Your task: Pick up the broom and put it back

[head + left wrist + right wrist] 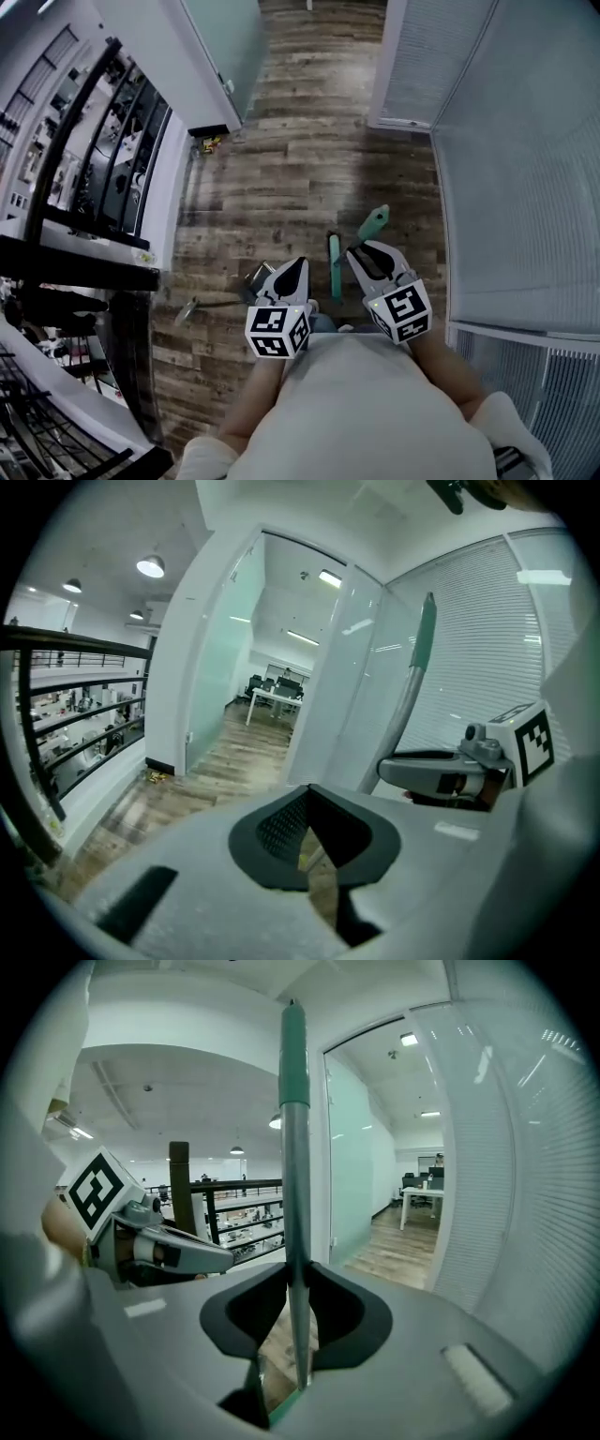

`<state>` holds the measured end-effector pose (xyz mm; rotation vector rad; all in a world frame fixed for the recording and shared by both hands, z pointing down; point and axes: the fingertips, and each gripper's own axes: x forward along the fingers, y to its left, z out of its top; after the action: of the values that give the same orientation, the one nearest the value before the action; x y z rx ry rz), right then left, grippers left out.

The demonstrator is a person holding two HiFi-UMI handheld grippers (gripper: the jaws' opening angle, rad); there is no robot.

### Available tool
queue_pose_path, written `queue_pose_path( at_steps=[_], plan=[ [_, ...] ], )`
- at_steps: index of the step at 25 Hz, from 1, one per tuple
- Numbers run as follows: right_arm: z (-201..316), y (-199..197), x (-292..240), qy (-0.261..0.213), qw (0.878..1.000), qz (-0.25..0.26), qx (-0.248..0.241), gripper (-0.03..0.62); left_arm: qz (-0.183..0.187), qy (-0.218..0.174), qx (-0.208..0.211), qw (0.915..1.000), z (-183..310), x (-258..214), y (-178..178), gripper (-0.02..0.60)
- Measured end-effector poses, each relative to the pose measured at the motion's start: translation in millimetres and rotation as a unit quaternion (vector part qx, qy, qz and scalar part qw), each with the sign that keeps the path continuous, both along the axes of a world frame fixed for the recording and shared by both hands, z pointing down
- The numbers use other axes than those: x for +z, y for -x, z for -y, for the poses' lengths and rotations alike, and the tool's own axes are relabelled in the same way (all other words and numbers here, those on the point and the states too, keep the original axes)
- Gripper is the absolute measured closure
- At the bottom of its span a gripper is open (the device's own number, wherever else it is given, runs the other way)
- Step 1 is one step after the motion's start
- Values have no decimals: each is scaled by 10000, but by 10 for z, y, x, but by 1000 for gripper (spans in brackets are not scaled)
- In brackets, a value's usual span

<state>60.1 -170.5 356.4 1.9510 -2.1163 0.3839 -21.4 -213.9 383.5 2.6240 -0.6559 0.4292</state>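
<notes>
The broom [292, 1147] has a grey handle with a teal top and stands upright. My right gripper [295, 1274] is shut on its handle, low on the grey part. In the head view the teal handle [334, 267] shows between the two grippers, just left of the right gripper [367, 251]. A teal piece [373, 223] shows on the floor beyond it. My left gripper [292, 265] is beside the broom, apart from it. In the left gripper view its jaw tips [309, 794] meet with nothing clearly between them, and the broom [419, 658] and right gripper [450, 771] are at the right.
Wood-plank floor [300, 169] runs ahead between a frosted glass wall [216, 47] on the left and blinds [525, 169] on the right. A black railing [84, 159] lines the left side. A grey long-handled thing [216, 302] lies near the left gripper. Small yellow bits [208, 143] lie by the wall.
</notes>
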Motion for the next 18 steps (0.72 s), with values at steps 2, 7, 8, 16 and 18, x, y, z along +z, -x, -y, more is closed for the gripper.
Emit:
queue_pose_path(
  at_steps=[2,7,8,16,18],
  plan=[
    [-33,-67,16,-15,9996,12,280,511,-5,1,263,9997,28,26,-88,575],
    [-66,-326,-46,4,9951,44,984,511,-32,39,872,9962,128,-49,-401,575],
    [-52,-401,-66,15,9943,45,1069,511,-41,55,927,9957,158,-77,-478,575],
    [-95,-667,-71,101,9831,35,1830,511,-21,151,1473,9890,273,-70,-714,575],
    [-100,-692,-66,126,9799,34,1992,511,-20,182,1588,9871,310,-61,-734,575]
  ],
)
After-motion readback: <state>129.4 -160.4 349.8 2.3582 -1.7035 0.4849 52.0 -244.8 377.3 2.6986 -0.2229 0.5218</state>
